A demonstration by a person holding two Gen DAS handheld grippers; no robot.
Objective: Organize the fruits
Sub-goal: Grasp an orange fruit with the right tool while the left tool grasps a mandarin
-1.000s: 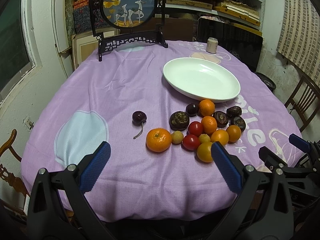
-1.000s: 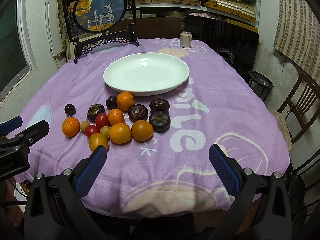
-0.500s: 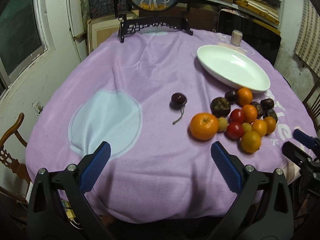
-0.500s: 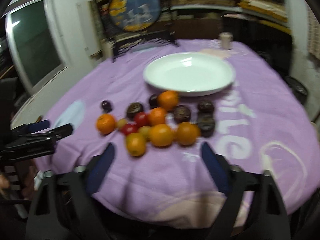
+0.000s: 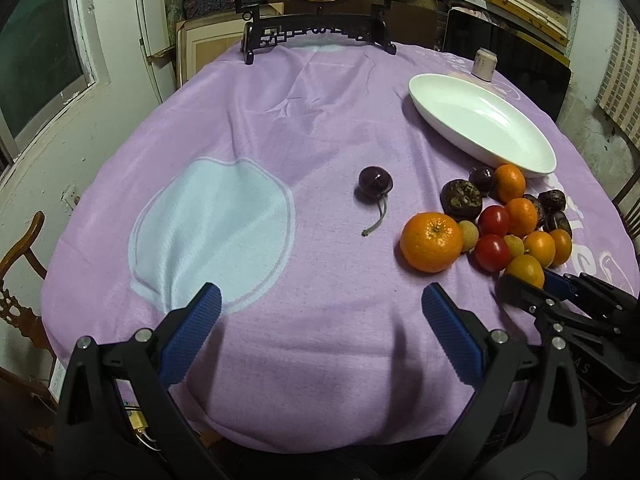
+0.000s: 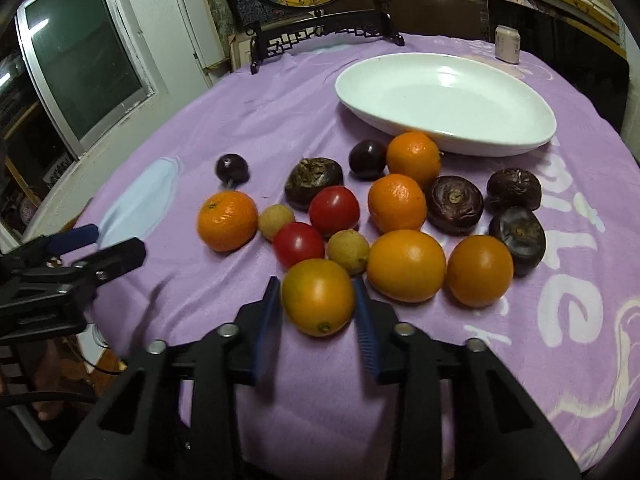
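Several fruits lie in a cluster on the purple cloth below an empty white oval plate (image 6: 444, 92) (image 5: 480, 124). My right gripper (image 6: 318, 312) has its blue pads on both sides of the nearest orange fruit (image 6: 318, 296) (image 5: 524, 270), which rests on the cloth. Behind it lie two red tomatoes (image 6: 334, 210), two small yellow fruits (image 6: 348, 250), several oranges (image 6: 406, 266) and dark water chestnuts (image 6: 454, 204). A dark cherry (image 5: 374, 182) with a stem lies apart to the left. My left gripper (image 5: 320, 312) is open and empty above the near cloth.
A round painted screen on a black stand (image 5: 316, 36) stands at the table's far edge. A small can (image 6: 506, 44) sits behind the plate. A window and white wall lie to the left, and wooden chairs (image 5: 20, 248) stand beside the table.
My right gripper has moved forward and narrowed around the nearest orange fruit. My left gripper has drifted left and lower, staying open.
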